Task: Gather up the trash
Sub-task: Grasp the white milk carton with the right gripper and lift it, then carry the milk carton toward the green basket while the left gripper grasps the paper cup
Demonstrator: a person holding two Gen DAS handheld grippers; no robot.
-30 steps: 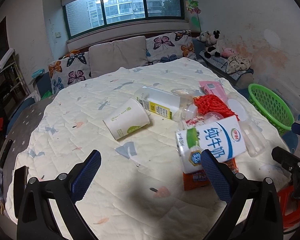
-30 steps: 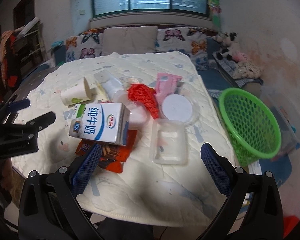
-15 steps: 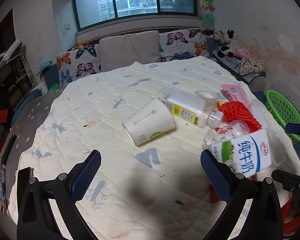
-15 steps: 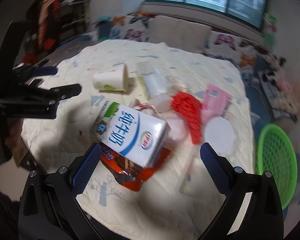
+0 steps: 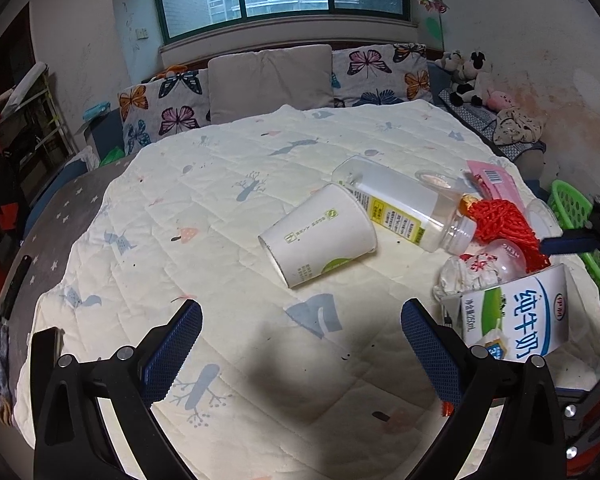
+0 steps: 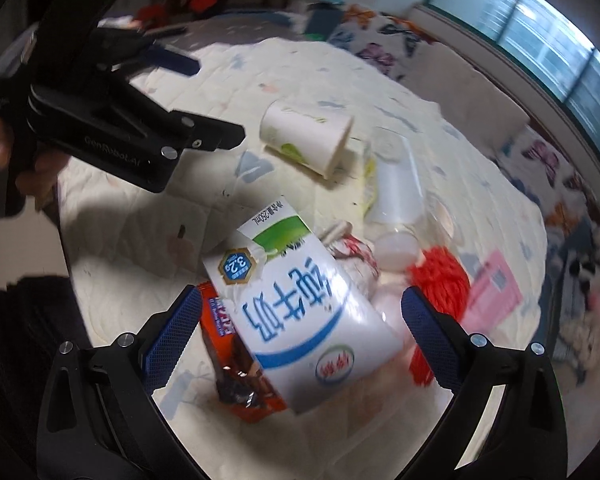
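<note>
White quilted cloth covers the counter, which is strewn with trash: a paper cup on its side, a clear bottle touching it, a red mesh bag, and a milk carton lying on an orange wrapper. A green basket sits past the counter's far right edge. The right tongs are spread apart, framing the carton without touching it. The left tongs are also apart, hovering empty over bare cloth short of the cup. Nothing appears collected yet; this looks like the approach. Next, the right tongs would likely need to lower and close across the carton's narrow sides.
</note>
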